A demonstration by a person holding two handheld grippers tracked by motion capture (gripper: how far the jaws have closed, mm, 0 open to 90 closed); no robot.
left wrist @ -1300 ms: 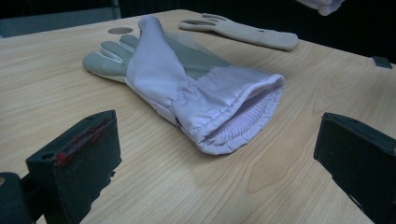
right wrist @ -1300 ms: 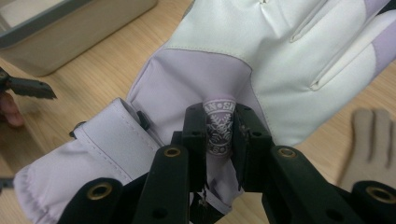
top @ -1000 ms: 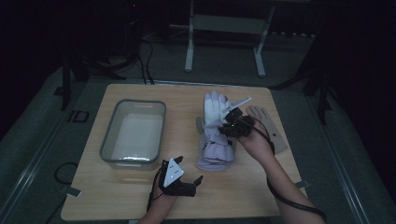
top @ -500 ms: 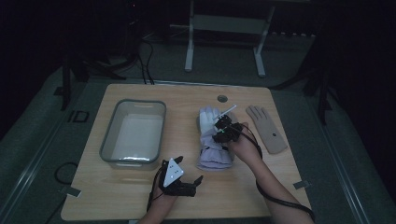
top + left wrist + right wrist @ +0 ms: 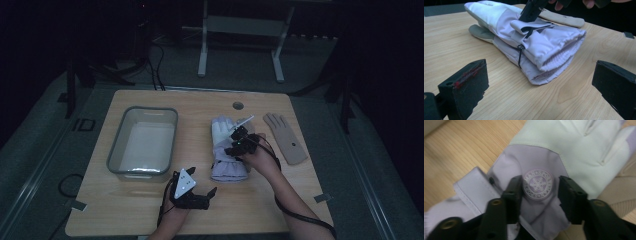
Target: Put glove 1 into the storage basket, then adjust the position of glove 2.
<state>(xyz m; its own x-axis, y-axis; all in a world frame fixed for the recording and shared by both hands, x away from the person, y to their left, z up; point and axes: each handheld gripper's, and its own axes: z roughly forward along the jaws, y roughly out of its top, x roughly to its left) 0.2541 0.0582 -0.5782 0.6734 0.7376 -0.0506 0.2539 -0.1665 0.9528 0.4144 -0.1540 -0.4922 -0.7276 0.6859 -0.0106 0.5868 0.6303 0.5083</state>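
Right gripper (image 5: 235,142) lower, opening on glove (image 5: 224,150)

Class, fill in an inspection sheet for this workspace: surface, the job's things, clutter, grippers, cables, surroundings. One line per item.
Surface: wooden table, round hole near the far edge.
Job's things: lilac ski glove lying flat.
Clutter: tan glove at right; grey bin at left.
Grippers: right gripper down on the lilac glove, jaws just opened, astride its round badge; left gripper open, resting near the front edge.
Cables: black cable trailing from the right gripper.
Surroundings: dark floor, metal stand behind.
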